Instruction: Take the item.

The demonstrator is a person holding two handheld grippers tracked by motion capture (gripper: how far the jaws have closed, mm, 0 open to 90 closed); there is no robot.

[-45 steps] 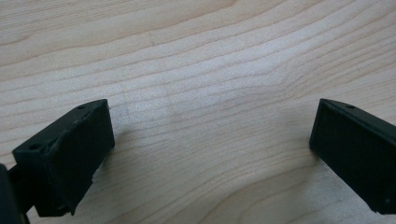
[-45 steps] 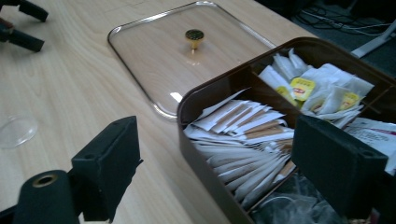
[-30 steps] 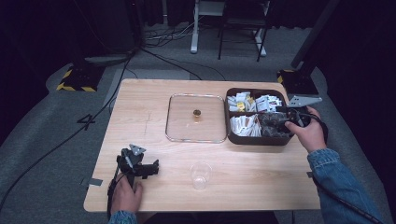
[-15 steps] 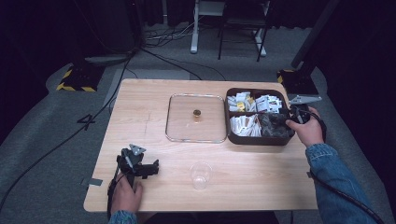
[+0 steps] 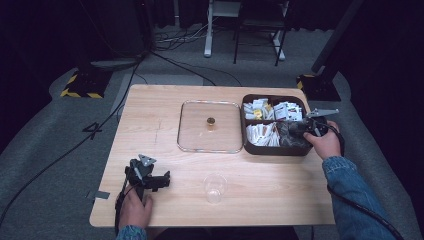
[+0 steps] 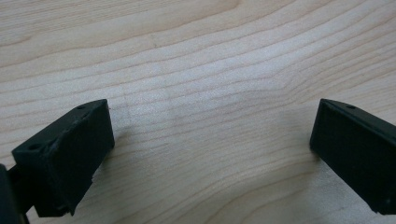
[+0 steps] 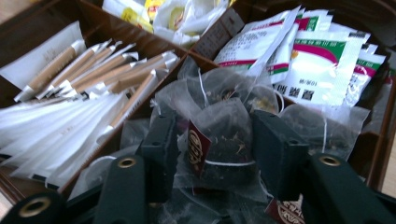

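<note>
At the right of the frame, the right gripper (image 7: 212,144) reaches into the brown compartment box (image 5: 250,147), its jaws closed around a clear mesh tea bag (image 7: 219,140) in the lower right compartment. At lower left, the left gripper (image 6: 210,154) rests on the bench (image 5: 165,105), jaws wide apart. A clear cup (image 5: 214,187) stands at lower centre.

Clear pyramid tea bag (image 7: 219,144) – dark leaves, red tag, upright in brown box (image 7: 42,21) compartment
</note>
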